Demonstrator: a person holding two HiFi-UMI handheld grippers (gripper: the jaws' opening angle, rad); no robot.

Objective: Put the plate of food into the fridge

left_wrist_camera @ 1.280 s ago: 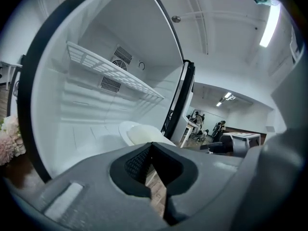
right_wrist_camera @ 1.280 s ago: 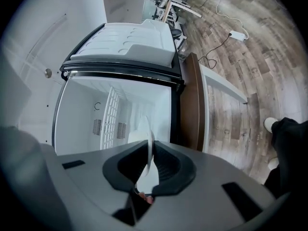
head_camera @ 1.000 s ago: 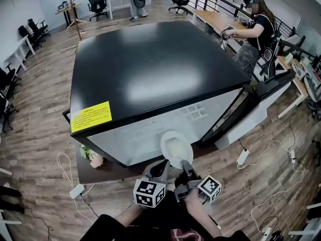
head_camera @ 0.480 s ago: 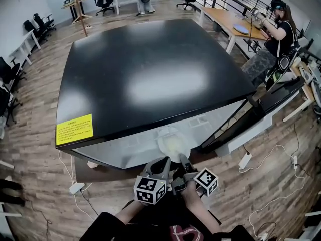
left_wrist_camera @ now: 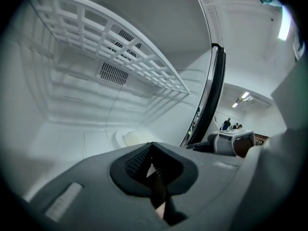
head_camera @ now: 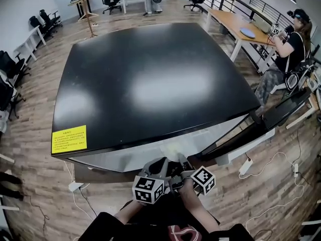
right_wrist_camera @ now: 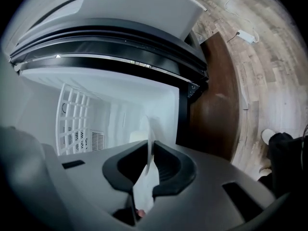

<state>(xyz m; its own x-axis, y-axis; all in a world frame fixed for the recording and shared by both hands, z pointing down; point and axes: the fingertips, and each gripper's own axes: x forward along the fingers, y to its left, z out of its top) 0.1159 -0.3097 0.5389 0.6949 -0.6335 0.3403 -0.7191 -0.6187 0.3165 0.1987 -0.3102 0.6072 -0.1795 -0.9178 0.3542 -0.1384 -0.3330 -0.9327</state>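
Right gripper (right_wrist_camera: 148, 146) clamping thin white plate (right_wrist_camera: 146, 127), left gripper (left_wrist_camera: 151, 146) closed, glossy black fridge (head_camera: 150, 84)

Head view steeply down over the fridge (head_camera: 150, 79) top, both gripper views close, level, sharing its white inside

Power strip (head_camera: 245, 167) lies on wooden floor (head_camera: 40, 185) near the fridge (head_camera: 150, 84).

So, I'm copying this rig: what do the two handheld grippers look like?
Both are grey moulded shells. The left gripper and right gripper each carry a white cube with black square markers, and black textured pads line the jaws. The person's top is dark.
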